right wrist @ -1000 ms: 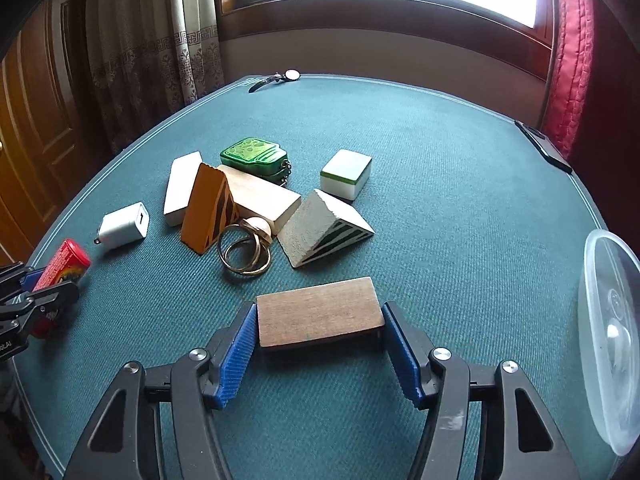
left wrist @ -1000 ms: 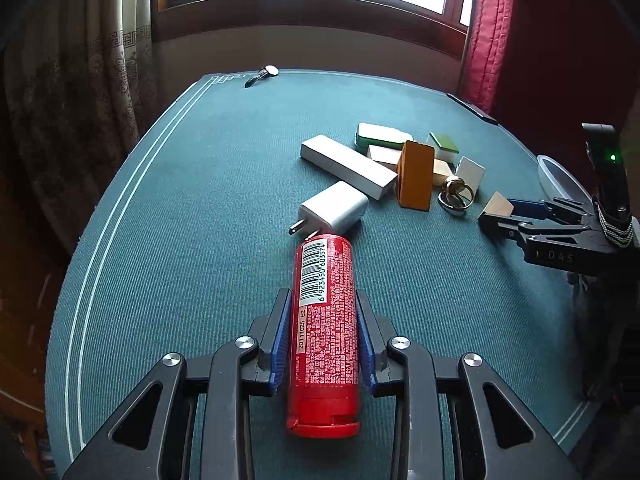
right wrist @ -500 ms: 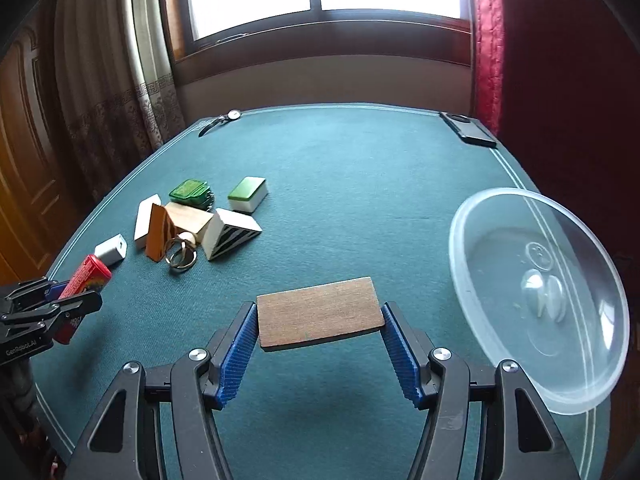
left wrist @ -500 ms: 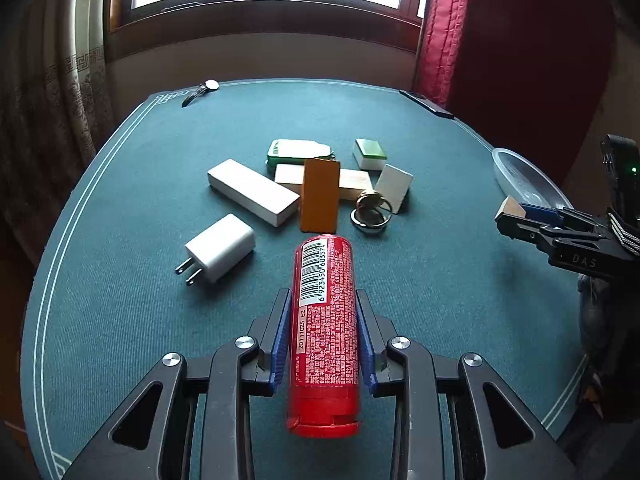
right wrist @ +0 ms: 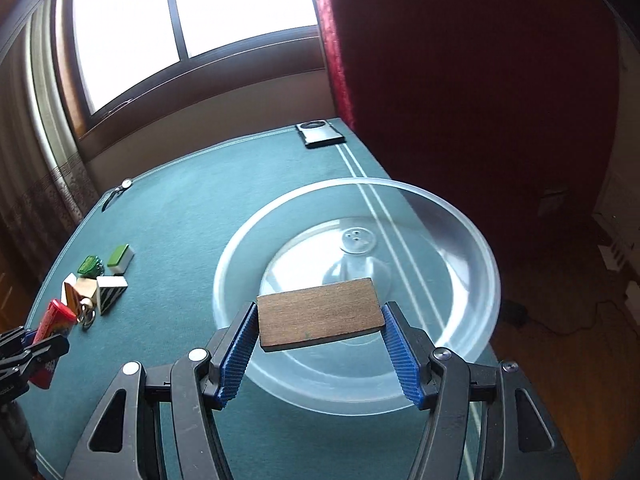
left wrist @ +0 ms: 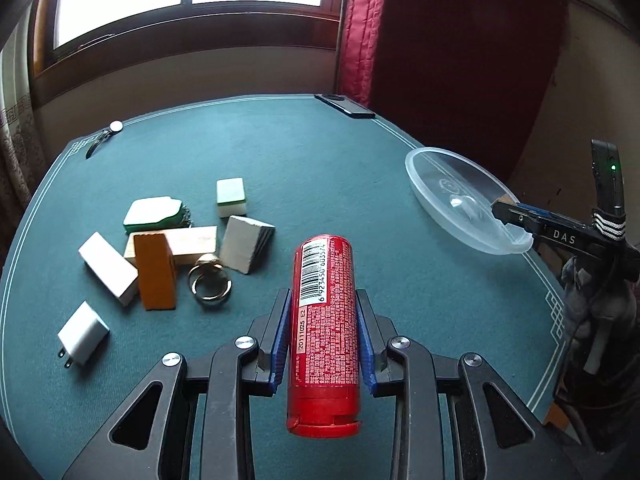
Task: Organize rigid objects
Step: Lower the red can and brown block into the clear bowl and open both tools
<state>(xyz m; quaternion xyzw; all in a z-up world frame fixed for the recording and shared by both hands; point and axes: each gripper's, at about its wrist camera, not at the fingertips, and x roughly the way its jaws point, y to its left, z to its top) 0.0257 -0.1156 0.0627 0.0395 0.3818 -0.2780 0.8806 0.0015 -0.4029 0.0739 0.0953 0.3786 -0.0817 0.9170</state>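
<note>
My left gripper (left wrist: 323,312) is shut on a red cylindrical can (left wrist: 324,332) with a barcode, held above the green table. My right gripper (right wrist: 320,320) is shut on a flat brown wooden board (right wrist: 320,314), held over the near side of a clear plastic bowl (right wrist: 476,248). The bowl also shows in the left wrist view (left wrist: 432,196) at the table's right edge, with the right gripper (left wrist: 516,212) over its rim. The left gripper and can show at the left of the right wrist view (right wrist: 48,332).
A cluster lies on the left of the table: white charger (left wrist: 82,334), white box (left wrist: 108,268), orange block (left wrist: 155,270), wooden block (left wrist: 192,242), metal rings (left wrist: 210,284), striped wedge (left wrist: 244,248), green-topped tile (left wrist: 231,196), green case (left wrist: 154,212). A dark phone (right wrist: 320,134) and a watch (left wrist: 108,134) lie far back.
Both grippers swung right. The right gripper carried the board from beside the bowl to over it. The left gripper with the can turned toward the bowl, so the cluster shifted left in view.
</note>
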